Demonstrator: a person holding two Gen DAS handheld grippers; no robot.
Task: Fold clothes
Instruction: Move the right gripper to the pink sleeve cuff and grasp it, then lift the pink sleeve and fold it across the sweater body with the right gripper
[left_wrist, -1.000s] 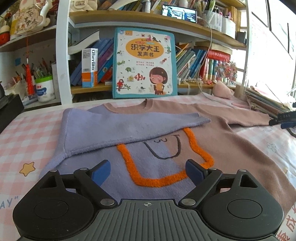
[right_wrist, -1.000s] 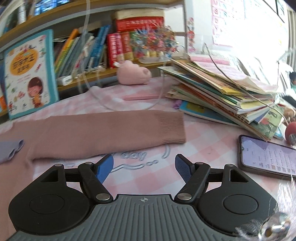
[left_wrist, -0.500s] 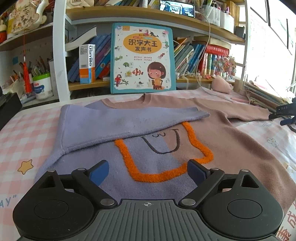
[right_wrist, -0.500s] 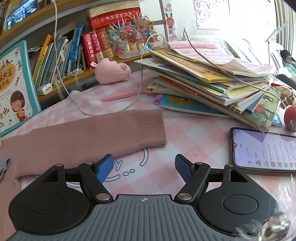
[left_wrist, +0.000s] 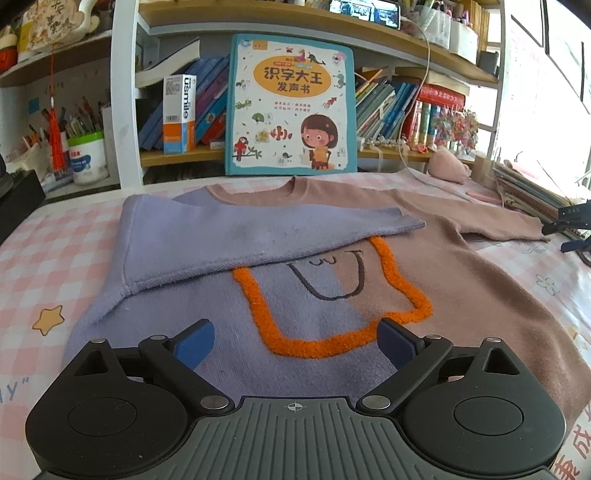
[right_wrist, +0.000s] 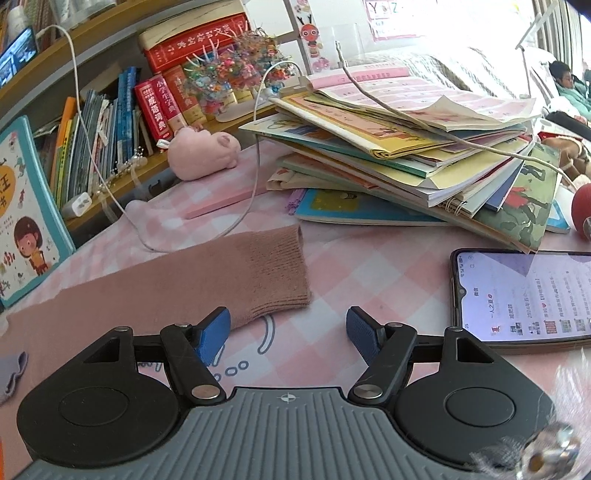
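The sweater (left_wrist: 369, 258) lies flat on the checked tablecloth (left_wrist: 48, 258), its purple sleeve (left_wrist: 229, 243) folded across the chest as before. My left gripper (left_wrist: 295, 341) has spread a little wider above the hem, holding nothing. My right gripper (right_wrist: 288, 332) has slid rightward past the pink cuff (right_wrist: 280, 269); its jaws are closing, empty.

left gripper (left_wrist: 295, 341) spread, right gripper (right_wrist: 289, 334) closing, seemingly empty
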